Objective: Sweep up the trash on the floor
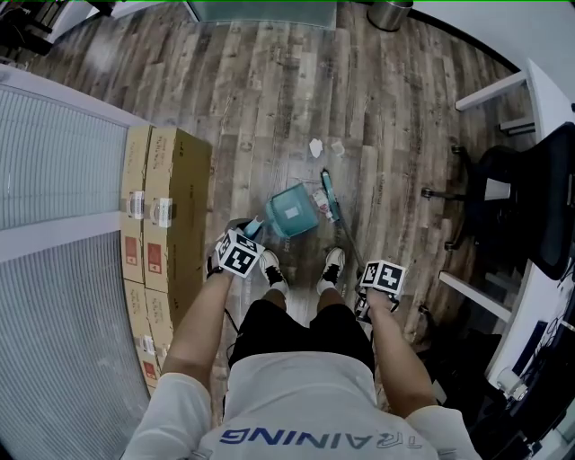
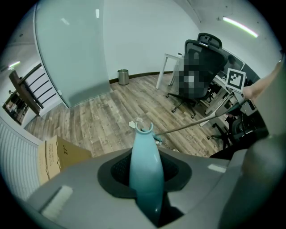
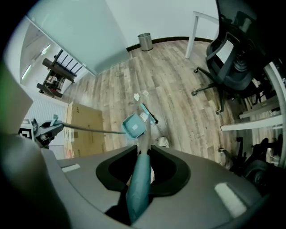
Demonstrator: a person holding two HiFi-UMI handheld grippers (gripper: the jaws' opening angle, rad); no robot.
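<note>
One room, head view: grey-brown wood-plank floor [image 1: 269,81], ribbed white panel [image 1: 54,162] at left, white desk [image 1: 544,99] at right. A person stands at near centre in two shoes [image 1: 272,267]; the shirt lettering reads TRAINING, seen inverted. Two grippers: the left gripper [image 1: 243,244] is clamped on the dustpan handle, the right gripper [image 1: 375,286] on the broom handle. One teal dustpan [image 1: 292,213] sits on the floor just beyond the shoes, with one broom head [image 1: 329,196] just right of it. Two white trash scraps [image 1: 315,147] lie farther out, apart from the dustpan. Cardboard boxes [image 1: 171,198] are stacked at left; their labels are too small to read and their number is unclear. One black office chair [image 1: 503,189] stands at right, one metal trash can [image 1: 391,11] at the far edge.

Left gripper view: same plank floor, white walls, frosted glass panel [image 2: 71,53] at left. Jaws are closed on the teal dustpan handle [image 2: 145,161], which ends in a hang loop. One box is marked 27". One trash can is at the far wall, one chair at right, and one broom shaft [image 2: 192,125] crosses at right.

Right gripper view: jaws are closed on the teal broom handle [image 3: 138,192]. The shaft runs down to the broom head beside the dustpan. Two scraps lie just beyond, boxes at left, the trash can far, the chair at right.
</note>
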